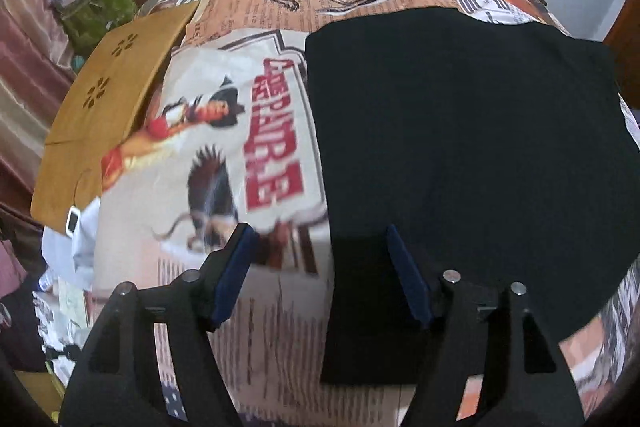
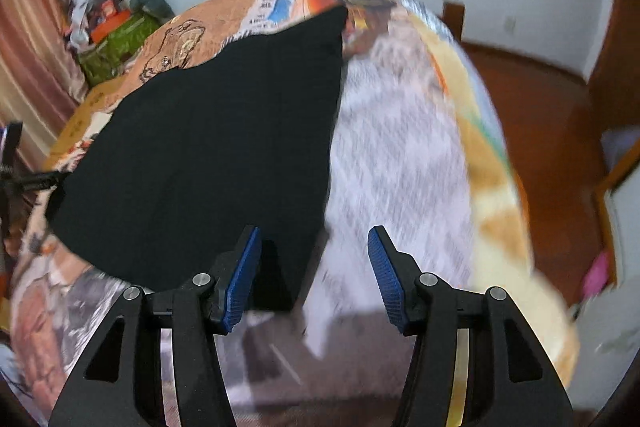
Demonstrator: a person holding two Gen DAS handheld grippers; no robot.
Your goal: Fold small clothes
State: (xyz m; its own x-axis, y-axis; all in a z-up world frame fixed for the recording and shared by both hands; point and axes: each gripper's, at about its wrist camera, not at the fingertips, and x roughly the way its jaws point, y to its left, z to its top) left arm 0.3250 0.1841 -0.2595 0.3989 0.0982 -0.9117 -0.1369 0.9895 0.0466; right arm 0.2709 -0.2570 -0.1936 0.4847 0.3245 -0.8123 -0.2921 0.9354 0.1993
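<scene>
- The flat black cloth garment (image 1: 460,155) lies spread on the printed newspaper-pattern bedsheet (image 1: 256,307), right of centre in the left wrist view, its edges fairly straight.
- It looks part-folded at most; more folds probably remain, though its layers cannot be made out.
- The left gripper (image 1: 320,275) hangs over the garment's near-left edge, jaws apart and empty.
- The right gripper (image 2: 316,275) hangs over its near-right edge, likewise parted, gripping nothing.
</scene>
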